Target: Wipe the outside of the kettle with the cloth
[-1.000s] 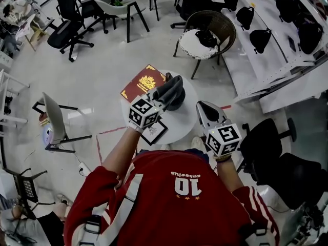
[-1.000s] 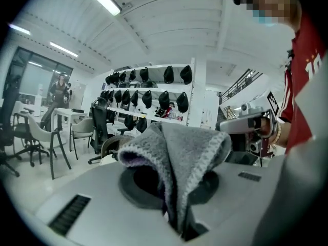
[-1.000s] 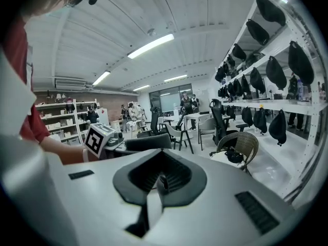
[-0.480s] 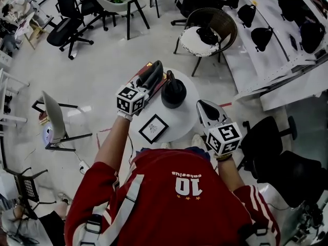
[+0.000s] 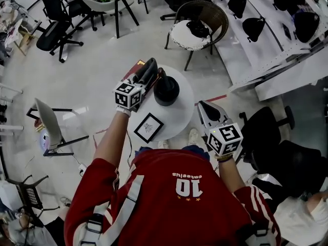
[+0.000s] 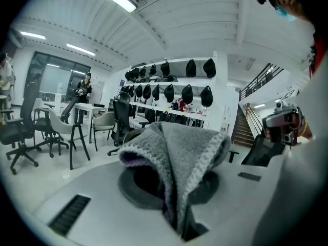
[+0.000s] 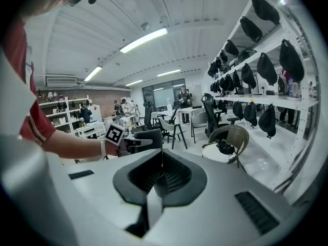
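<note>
Cloth = grey fuzzy terry w/ a ribbed stitched edge, purplish inside. Left gripper & right gripper are matt grey plastic; the right's pads are dark, ribbed, rubbery-looking. Kettle is black, fairly matt. Table is smooth white. Floor is pale, glossy, w/ reflections. Chair is woven wicker. Frame is black w/ white paper inside.

Right gripper is keeping its jaws pressed together, empty, with the left gripper hovering just past them and a wicker chair sitting off right.
</note>
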A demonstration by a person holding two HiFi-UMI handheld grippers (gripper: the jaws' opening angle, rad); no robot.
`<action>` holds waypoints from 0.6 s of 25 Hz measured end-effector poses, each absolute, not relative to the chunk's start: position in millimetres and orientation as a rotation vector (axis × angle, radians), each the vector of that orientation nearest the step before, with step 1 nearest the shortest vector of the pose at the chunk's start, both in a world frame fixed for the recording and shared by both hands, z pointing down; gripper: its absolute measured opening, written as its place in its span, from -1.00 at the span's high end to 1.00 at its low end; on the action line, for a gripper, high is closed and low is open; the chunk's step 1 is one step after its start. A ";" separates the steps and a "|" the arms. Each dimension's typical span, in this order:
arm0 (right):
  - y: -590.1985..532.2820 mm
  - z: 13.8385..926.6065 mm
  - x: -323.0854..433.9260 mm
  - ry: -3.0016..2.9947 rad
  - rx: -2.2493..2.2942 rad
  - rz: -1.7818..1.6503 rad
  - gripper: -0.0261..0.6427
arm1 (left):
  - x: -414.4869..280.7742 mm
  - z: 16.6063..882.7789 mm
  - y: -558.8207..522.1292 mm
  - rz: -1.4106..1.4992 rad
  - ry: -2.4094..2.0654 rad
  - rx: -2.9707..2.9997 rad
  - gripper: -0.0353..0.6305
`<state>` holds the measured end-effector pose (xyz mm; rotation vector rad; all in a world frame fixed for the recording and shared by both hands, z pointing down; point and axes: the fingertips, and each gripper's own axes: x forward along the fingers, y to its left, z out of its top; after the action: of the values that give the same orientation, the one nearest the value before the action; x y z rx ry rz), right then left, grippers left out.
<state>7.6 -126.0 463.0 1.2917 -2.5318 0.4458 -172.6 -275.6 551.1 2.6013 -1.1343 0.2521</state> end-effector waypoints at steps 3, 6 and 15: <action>-122.0 467.4 10.7 -2.517 1.293 0.452 0.87 | -167.5 563.1 -276.0 0.267 -1.112 2.579 0.76; -119.1 471.7 14.6 -2.504 1.295 0.461 0.87 | -160.9 571.3 -273.0 0.283 -1.091 2.570 0.76; -114.0 473.7 14.7 -2.501 1.295 0.469 0.87 | -149.4 575.8 -257.0 0.269 -1.046 2.560 0.76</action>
<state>14.7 -114.0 473.7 1.2951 -2.5005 0.4687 -149.4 -257.0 575.8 2.5603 -1.0458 0.2694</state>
